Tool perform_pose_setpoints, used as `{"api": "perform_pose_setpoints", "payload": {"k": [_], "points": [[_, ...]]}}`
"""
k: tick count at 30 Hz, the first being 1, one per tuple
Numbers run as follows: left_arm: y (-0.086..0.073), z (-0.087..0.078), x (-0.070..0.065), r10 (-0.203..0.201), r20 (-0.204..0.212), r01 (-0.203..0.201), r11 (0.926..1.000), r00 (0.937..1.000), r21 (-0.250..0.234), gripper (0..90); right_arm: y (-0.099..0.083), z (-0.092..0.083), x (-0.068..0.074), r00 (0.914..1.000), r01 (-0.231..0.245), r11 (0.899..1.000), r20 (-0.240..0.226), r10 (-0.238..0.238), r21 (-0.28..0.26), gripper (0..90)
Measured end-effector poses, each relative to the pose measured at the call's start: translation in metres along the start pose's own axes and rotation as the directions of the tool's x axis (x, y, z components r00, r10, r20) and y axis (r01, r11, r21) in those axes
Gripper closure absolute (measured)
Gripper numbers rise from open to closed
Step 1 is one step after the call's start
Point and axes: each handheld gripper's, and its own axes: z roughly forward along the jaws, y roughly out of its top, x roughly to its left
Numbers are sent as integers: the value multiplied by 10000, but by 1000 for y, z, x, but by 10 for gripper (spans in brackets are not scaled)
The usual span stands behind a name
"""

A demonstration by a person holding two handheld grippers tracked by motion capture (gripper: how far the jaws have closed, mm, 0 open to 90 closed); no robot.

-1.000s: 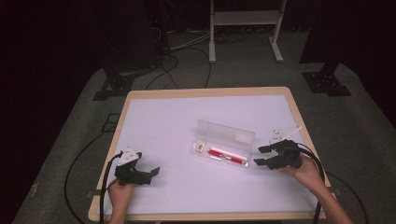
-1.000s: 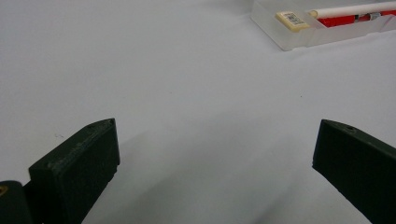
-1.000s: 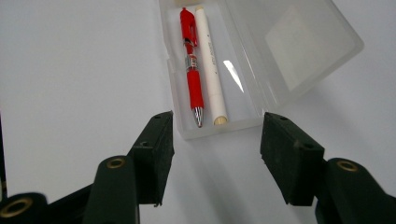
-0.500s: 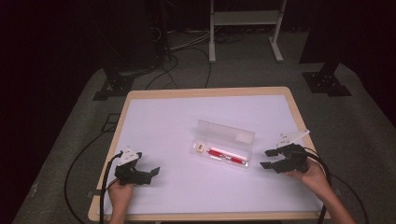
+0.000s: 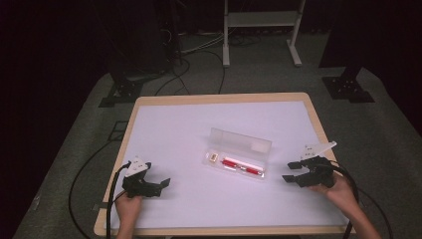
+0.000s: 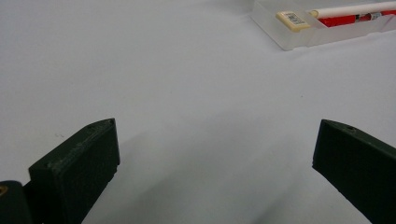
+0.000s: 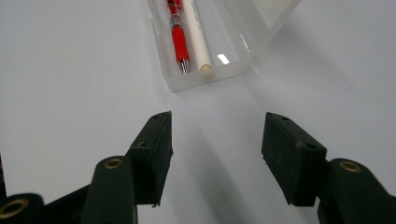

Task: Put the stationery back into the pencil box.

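Status at this frame: the clear plastic pencil case (image 5: 239, 158) sat near the middle of the white table top (image 5: 199, 124), lid already swung up and standing open along its far side, so I judged the opening step as done. Inside the tray lay the red pen (image 7: 178, 35) and the white pencil-like stick (image 7: 198, 37) side by side, plus a small cream eraser with a label (image 6: 293, 19) at the other end of the tray. Nothing was out of the case yet, and nothing else lay on the table, so whatever goes in or comes out was not yet done as far as I could tell. My right gripper (image 5: 293, 172) sat near the case's right end, jaws apart with nothing between them; in the right gripper view (image 7: 215, 140) the pads pointed straight at the short end of the tray where the pen tip and stick end showed, close but not touching. My left gripper (image 5: 160, 182) rested at the near left part of the table, well apart from the case, jaws wide apart and empty; in the left gripper view (image 6: 215, 154) only bare table lay between the pads, with the eraser end of the case off at the upper right. My read: the right side was set up to grab the pen or the stick; closing the lid would come last.
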Motion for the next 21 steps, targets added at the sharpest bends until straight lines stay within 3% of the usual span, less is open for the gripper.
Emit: {"api": "perform_pose_setpoints", "payload": {"k": [21], "points": [[0,0,0,-22,-36,22,10000,10000,27,1,-25,-12,-2,9989,-434,9989,142,437,-189,410]]}}
